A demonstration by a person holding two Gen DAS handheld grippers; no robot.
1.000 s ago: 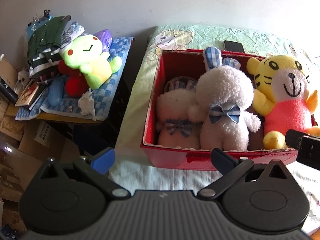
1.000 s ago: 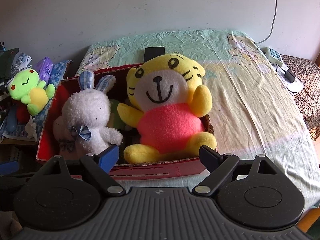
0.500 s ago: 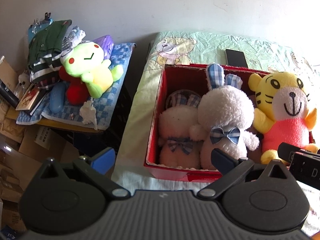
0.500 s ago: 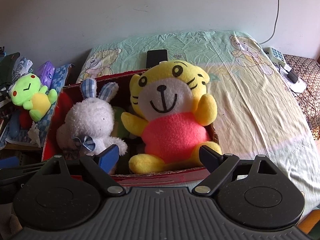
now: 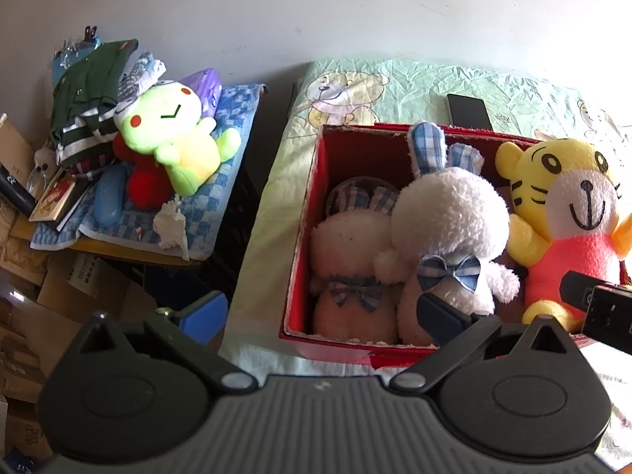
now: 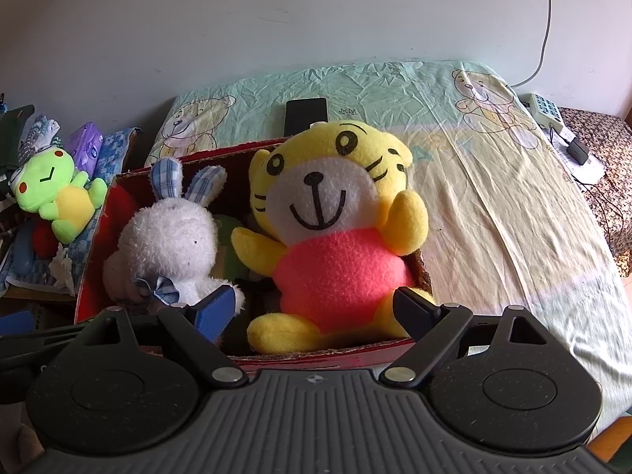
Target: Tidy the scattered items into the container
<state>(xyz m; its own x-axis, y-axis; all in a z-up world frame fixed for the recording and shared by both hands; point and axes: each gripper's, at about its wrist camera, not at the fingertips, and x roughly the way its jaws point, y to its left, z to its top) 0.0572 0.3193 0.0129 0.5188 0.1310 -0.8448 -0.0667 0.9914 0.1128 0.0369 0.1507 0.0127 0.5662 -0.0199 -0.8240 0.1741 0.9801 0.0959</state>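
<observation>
A red box sits on the bed. Inside it are a white rabbit, a second white plush and a yellow tiger in a pink shirt. A green frog plush lies on the side table to the left, outside the box. My left gripper is open and empty, in front of the box's near left corner. My right gripper is open and empty, just in front of the tiger.
The side table holds a blue checked cloth, folded clothes, a purple pack, crumpled tissue and books. A black phone lies on the bed behind the box. A power strip lies at the right. Cardboard boxes sit below the table.
Both grippers have drawn back and up from the box, so the box and plush toys look smaller and lower in view. Both stay open and empty.
</observation>
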